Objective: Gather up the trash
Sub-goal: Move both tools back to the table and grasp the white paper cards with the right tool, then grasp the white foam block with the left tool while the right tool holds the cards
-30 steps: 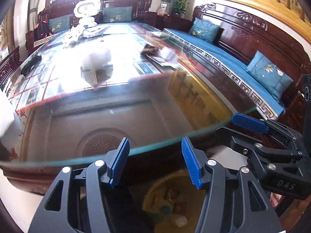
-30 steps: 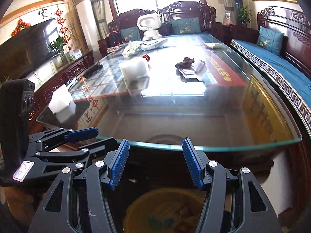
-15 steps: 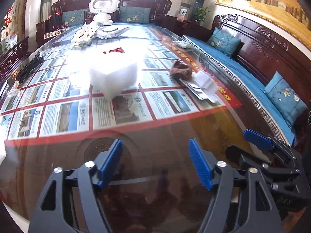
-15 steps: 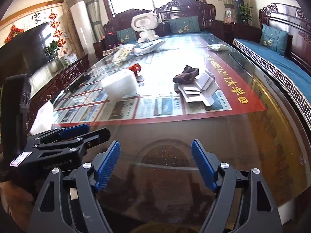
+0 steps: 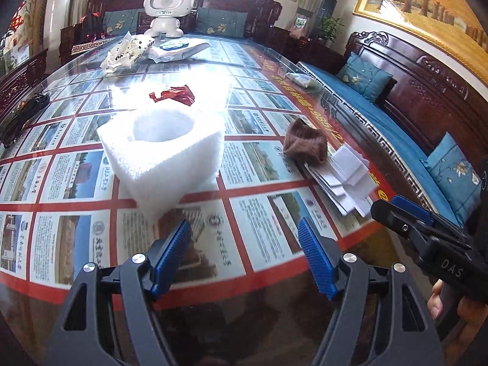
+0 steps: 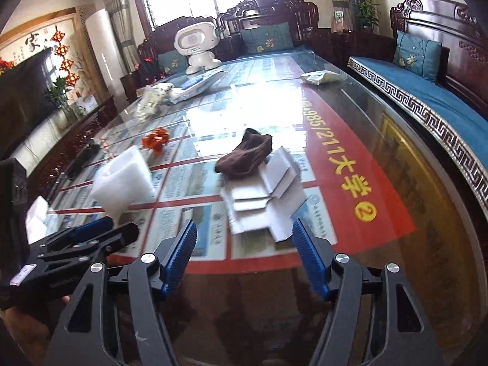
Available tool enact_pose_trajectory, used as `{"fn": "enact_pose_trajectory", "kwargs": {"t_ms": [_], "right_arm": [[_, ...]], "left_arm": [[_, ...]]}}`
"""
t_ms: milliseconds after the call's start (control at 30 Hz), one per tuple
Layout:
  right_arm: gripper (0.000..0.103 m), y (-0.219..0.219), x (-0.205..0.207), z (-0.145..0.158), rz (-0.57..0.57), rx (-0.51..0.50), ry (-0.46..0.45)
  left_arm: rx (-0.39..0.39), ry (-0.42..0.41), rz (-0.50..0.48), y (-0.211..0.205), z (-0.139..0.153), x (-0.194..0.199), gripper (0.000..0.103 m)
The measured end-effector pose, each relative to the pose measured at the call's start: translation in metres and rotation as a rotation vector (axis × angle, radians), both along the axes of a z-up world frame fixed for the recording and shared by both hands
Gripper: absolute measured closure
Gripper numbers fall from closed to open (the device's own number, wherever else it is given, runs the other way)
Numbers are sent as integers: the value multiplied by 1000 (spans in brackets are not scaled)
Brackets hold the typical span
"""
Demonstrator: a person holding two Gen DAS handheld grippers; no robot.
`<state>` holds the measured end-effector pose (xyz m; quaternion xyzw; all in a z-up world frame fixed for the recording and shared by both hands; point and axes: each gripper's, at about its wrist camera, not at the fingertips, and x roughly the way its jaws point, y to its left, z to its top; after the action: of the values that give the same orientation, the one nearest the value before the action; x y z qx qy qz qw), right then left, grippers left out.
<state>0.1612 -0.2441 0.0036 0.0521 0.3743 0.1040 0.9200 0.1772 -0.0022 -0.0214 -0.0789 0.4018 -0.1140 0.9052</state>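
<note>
Glass table (image 5: 350, 231) holds foam block (image 5: 161, 155), brown cloth (image 5: 305, 141).

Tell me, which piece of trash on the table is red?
The crumpled red wrapper, lying just behind the white foam block. The foam is white, the wadded cloth brown, and the folded cardboard white.

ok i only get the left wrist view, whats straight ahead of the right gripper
observer: the flattened white card pieces lie straight ahead of the right gripper. Its jaws are closing with nothing between them.
operator: any trash off to my left that i cant see
observer: yes, a second white foam piece lies at the left edge of the table, beyond the left gripper.
operator: whats along that left wall
observer: a large dark screen stands there.
</note>
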Motion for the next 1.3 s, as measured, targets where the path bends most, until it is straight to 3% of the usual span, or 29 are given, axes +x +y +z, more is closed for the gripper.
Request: {"fn": "enact_pose_trajectory", "kwargs": {"t_ms": [100, 300, 567, 633, 733, 833, 1033, 1300], "right_arm": [[54, -14, 28, -8, -40, 1, 49], [54, -23, 65, -27, -55, 28, 138], [56, -9, 74, -25, -33, -17, 133], [74, -2, 73, -26, -1, -31, 126], [93, 7, 66, -22, 32, -33, 106], [94, 12, 56, -14, 40, -35, 73], [95, 33, 28, 0, 105, 67, 30], [95, 87, 36, -5, 182, 47, 40]], "left_arm": [[-17, 18, 9, 0, -2, 8, 31], [-10, 25, 10, -1, -4, 5, 31], [10, 24, 21, 2, -3, 2, 31], [6, 22, 27, 4, -2, 0, 31], [0, 19, 34, 8, 0, -3, 31], [-5, 11, 47, 15, 4, -5, 31], [-18, -6, 109, 36, 13, -1, 31], [-25, -33, 152, 57, 27, 13, 31]]}}
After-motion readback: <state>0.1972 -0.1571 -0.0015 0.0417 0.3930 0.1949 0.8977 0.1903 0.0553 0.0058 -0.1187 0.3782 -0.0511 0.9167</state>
